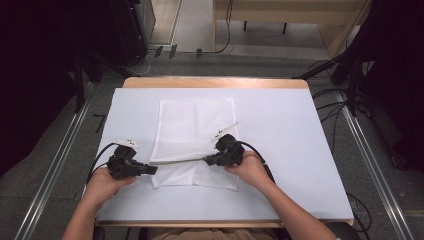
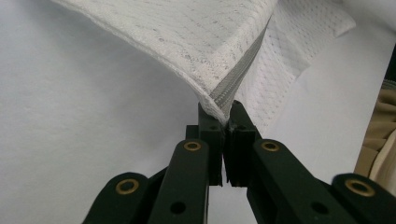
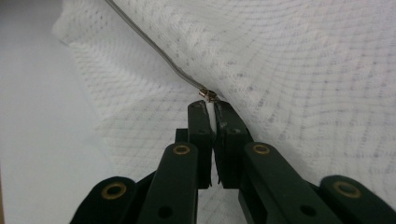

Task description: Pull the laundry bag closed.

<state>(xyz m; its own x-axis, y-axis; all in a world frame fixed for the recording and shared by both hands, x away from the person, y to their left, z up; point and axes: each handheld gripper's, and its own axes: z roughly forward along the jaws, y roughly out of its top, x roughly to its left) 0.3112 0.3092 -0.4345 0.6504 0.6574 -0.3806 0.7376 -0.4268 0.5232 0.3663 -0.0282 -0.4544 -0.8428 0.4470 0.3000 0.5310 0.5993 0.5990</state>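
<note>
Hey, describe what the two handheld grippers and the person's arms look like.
Both the left gripper and the right gripper are black, with two flat jaws and brass-coloured rivets on the linkages. A black cable trails from each; a pale plate tops the left one. The forearms show no sleeves.

A white mesh bag (image 1: 192,135) is lying flat on the table, its far part spread out smooth. Near its front edge a grey zipper (image 1: 177,161) is running straight across it, pulled taut and lifted slightly. The zipper's small metal slider (image 3: 208,95) is sitting at the right end, its white pull tab (image 3: 212,114) pinched.
</note>
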